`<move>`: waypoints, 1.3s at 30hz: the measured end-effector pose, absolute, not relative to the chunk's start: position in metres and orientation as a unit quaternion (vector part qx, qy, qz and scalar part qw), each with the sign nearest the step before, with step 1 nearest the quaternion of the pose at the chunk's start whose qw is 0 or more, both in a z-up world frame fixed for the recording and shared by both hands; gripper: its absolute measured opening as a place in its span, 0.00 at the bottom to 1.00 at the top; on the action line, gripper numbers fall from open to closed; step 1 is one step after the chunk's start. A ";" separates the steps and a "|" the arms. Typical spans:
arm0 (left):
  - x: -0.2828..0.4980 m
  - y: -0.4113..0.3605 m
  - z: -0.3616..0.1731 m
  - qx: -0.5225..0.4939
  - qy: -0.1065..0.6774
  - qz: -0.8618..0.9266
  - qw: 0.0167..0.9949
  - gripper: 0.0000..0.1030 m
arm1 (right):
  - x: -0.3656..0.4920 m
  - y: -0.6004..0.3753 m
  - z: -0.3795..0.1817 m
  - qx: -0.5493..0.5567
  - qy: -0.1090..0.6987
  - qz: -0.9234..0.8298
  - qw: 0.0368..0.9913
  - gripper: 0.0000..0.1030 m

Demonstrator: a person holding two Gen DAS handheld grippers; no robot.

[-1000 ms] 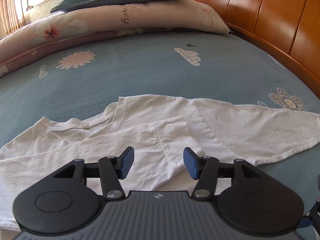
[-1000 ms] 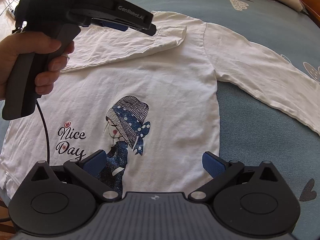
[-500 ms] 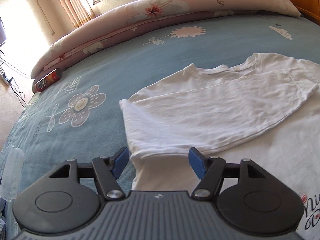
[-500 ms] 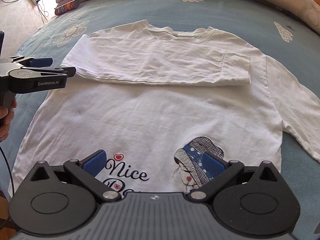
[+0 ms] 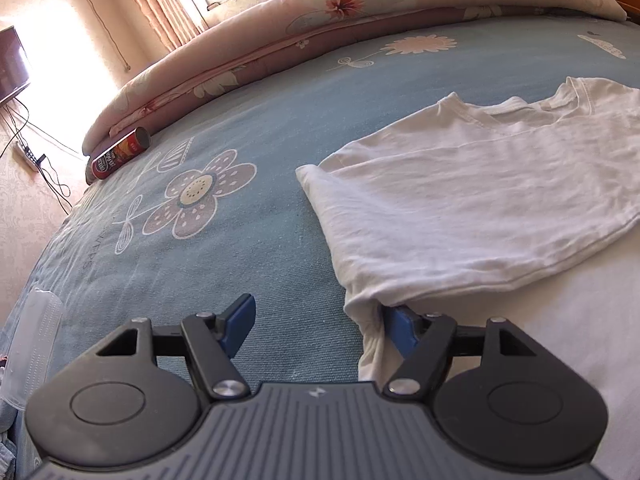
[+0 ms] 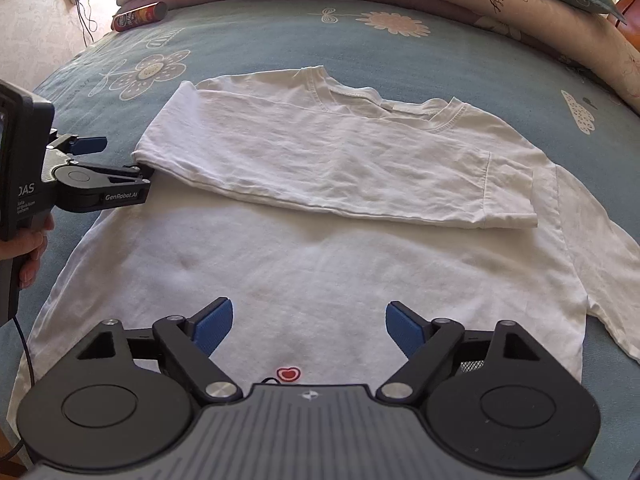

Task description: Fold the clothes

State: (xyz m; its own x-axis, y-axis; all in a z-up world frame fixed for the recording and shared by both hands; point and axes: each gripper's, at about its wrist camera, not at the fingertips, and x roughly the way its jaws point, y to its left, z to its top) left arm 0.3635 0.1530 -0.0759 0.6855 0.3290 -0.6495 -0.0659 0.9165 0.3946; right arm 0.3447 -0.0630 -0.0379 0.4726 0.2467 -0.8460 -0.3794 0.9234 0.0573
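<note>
Left gripper [image 5: 320,322] fingers opening at shirt [image 6: 320,264] edge; right gripper [image 6: 308,326] closing, ungripped.

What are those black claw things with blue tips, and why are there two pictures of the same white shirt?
Each claw is a gripper, a pinching tool that a person holds, one in each hand. A small camera sits on each tool and looks out along its fingers, so you get two pictures.

One picture looks from the left gripper. Its jaws are opening at the shirt's folded corner and pinch nothing.

The other looks from the right gripper, which hangs over the white shirt with nothing between its closing jaws. You can also see the person's hand there, holding the left tool.

The shirt lies on a blue bedspread with one sleeve folded across its chest. A snack can lies at the far edge.
</note>
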 end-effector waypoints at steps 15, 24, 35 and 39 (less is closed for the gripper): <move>0.366 0.175 -0.078 0.104 0.403 0.102 0.903 0.76 | 0.448 -0.215 -0.076 0.317 0.475 0.033 0.820 0.74; 0.370 0.175 -0.077 0.117 0.408 0.091 0.901 0.78 | 0.467 -0.234 -0.094 0.381 0.432 0.034 0.817 0.53; 0.376 0.172 -0.076 0.128 0.419 0.093 0.894 0.78 | 0.471 -0.232 -0.070 0.328 0.441 0.019 0.835 0.08; 0.377 0.173 -0.075 0.129 0.422 0.091 0.893 0.78 | 0.466 -0.232 -0.066 0.313 0.438 0.010 0.843 0.08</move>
State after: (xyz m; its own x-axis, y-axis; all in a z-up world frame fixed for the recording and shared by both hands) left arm 0.3769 0.1729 -0.0750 0.6274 0.2708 -0.7301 -0.0525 0.9502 0.3073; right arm 0.4662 -0.2317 -0.0658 0.6161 0.2914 -0.7318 0.2562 0.8044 0.5360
